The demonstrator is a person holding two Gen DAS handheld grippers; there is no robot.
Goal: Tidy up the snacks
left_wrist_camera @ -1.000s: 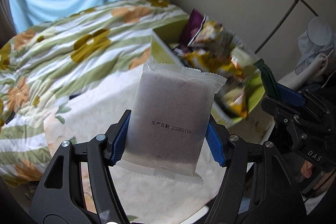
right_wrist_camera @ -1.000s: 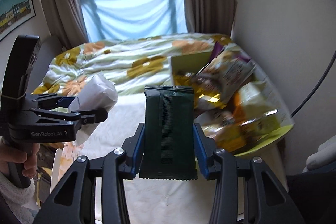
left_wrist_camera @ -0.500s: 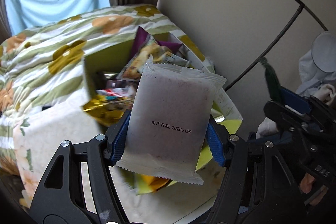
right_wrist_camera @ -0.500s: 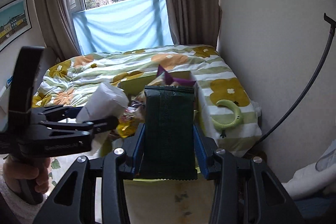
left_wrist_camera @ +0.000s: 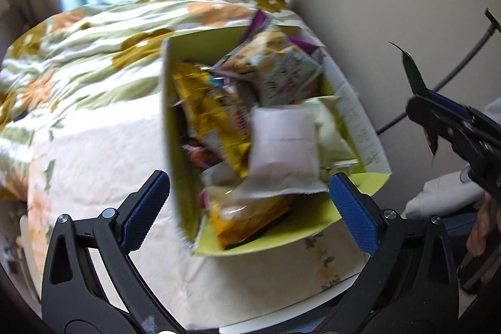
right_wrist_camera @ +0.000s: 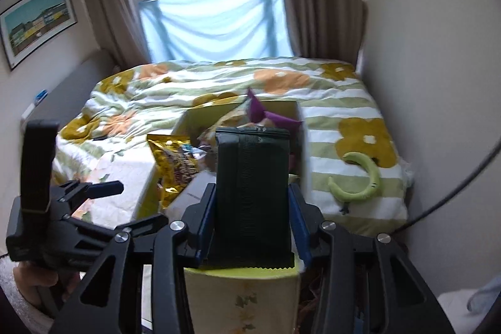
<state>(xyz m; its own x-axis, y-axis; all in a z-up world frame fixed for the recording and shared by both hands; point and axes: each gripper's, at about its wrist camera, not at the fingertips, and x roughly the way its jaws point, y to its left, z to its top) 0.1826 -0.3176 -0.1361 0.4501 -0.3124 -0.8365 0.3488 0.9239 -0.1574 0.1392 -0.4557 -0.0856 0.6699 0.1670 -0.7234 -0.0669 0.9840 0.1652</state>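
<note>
Our left gripper (left_wrist_camera: 249, 202) with fingers spread wide and empty, the white packet (left_wrist_camera: 283, 152) on the snack pile inside the green box (left_wrist_camera: 281, 233) on the bed (left_wrist_camera: 94, 58), our right gripper (right_wrist_camera: 252, 227) clamped on a dark green packet (right_wrist_camera: 253, 193) above the box's near edge

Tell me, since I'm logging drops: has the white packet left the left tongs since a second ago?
Yes. The white packet now sits away from the open left tongs, forward and down among the snacks inside the yellow-green box.
</note>
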